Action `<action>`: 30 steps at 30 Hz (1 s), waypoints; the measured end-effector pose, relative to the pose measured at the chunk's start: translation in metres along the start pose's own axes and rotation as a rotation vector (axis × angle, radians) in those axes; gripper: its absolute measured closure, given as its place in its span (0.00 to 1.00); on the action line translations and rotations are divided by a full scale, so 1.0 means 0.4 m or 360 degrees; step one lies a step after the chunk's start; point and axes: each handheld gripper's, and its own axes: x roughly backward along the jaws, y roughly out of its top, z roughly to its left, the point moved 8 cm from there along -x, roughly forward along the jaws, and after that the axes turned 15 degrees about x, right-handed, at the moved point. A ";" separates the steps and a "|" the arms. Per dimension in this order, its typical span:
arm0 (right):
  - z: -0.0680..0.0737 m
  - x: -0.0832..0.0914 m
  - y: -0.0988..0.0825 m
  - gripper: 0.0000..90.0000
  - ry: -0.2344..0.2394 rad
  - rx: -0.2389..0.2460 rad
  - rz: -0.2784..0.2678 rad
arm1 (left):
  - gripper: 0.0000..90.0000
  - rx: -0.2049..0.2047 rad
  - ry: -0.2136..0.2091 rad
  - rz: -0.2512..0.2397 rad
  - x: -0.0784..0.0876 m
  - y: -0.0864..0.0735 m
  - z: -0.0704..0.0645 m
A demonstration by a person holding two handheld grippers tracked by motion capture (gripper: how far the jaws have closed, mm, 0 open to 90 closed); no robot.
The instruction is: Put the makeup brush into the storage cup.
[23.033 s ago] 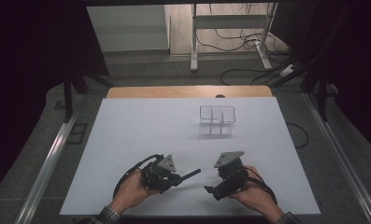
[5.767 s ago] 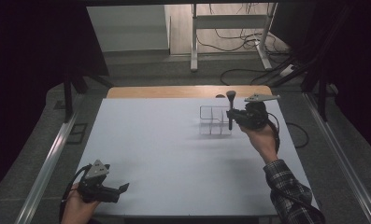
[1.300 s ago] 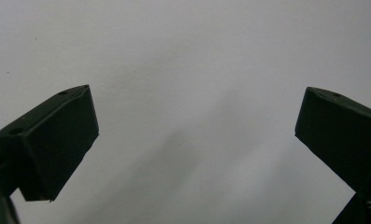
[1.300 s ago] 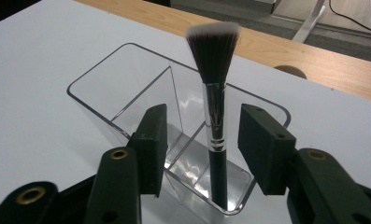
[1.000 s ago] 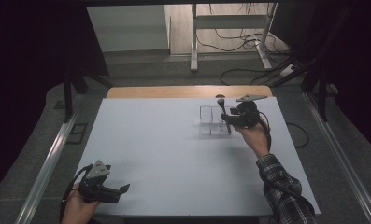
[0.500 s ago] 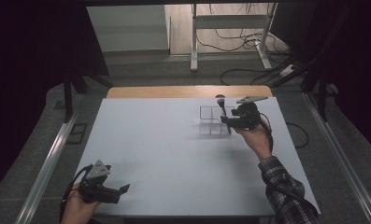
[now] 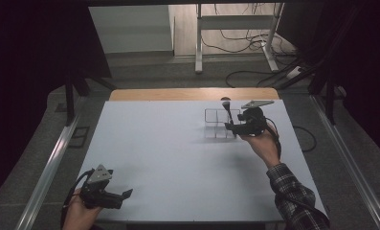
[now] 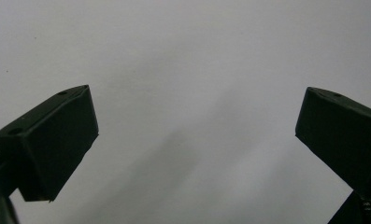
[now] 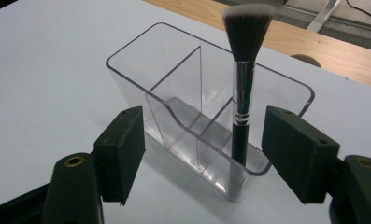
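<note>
Right hand: reaches to the table's far side; right gripper [image 9: 202, 154] jaws have just been opening, pads clear of the black-handled makeup brush [image 9: 243, 93].
Brush: upright in clear plastic compartmented organiser [image 9: 174, 88], near-end compartment.
Left gripper [image 8: 197, 140]: near edge, agape, empty.
Hidden: brush's foot blurred behind plastic.

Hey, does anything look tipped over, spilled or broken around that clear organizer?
Nothing stands out. The organizer sits upright on the table, and the brush stands in a front compartment, bristles up, between the right gripper's open jaws.

The high view looked down and forward over the whole table [image 7: 178, 158], while the right gripper view faced its far right corner's clear organizer [image 9: 206, 116] closely, shared by both.
</note>
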 end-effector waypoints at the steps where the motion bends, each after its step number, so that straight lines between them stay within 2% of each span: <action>1: 0.002 0.001 -0.001 0.33 0.0003 0.0002 0.0000 | 0.00 0.0001 -0.0002 -0.0001 0.000 0.000 0.000; 20: 0.036 0.021 -0.021 0.23 0.0017 0.0062 0.0032 | 0.00 0.0003 -0.0006 -0.0009 0.002 0.001 0.000; 30: 0.063 0.034 -0.035 0.18 0.0056 0.0071 0.0040 | 0.00 0.0004 -0.0009 -0.0008 0.002 0.001 -0.001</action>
